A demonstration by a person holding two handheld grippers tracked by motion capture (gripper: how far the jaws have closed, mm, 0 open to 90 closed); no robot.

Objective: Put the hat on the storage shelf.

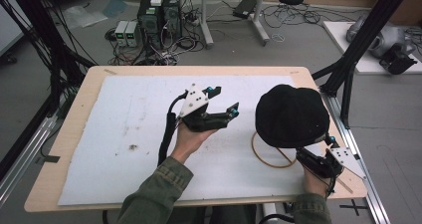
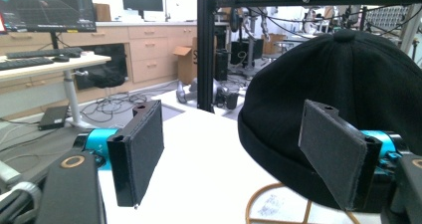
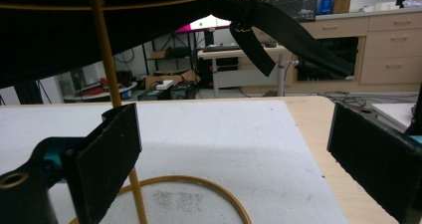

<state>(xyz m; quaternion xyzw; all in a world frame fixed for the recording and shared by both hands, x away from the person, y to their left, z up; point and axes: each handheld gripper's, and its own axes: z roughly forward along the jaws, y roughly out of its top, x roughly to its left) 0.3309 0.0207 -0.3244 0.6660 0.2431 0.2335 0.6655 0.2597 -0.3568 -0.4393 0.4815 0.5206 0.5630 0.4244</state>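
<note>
A black cap (image 1: 291, 114) sits on a gold wire stand (image 1: 263, 159) at the right side of the white mat (image 1: 124, 134). My left gripper (image 1: 225, 99) is held above the middle of the mat, open and empty, with its jaws towards the cap. In the left gripper view the cap (image 2: 348, 94) is just beyond the right jaw of the gripper (image 2: 234, 112). My right gripper (image 1: 318, 149) is low at the near right, partly under the cap's edge. Its view shows the gripper (image 3: 234, 119) open, the stand's pole (image 3: 107, 59) by the left jaw, the ring base (image 3: 199, 184) below, and a black strap (image 3: 293, 30) hanging above.
The wooden table (image 1: 79, 109) has a bare edge around the mat. Black frame posts (image 1: 358, 40) stand close to the table's right side. Computers and cables (image 1: 159, 15) lie on the floor behind the far edge.
</note>
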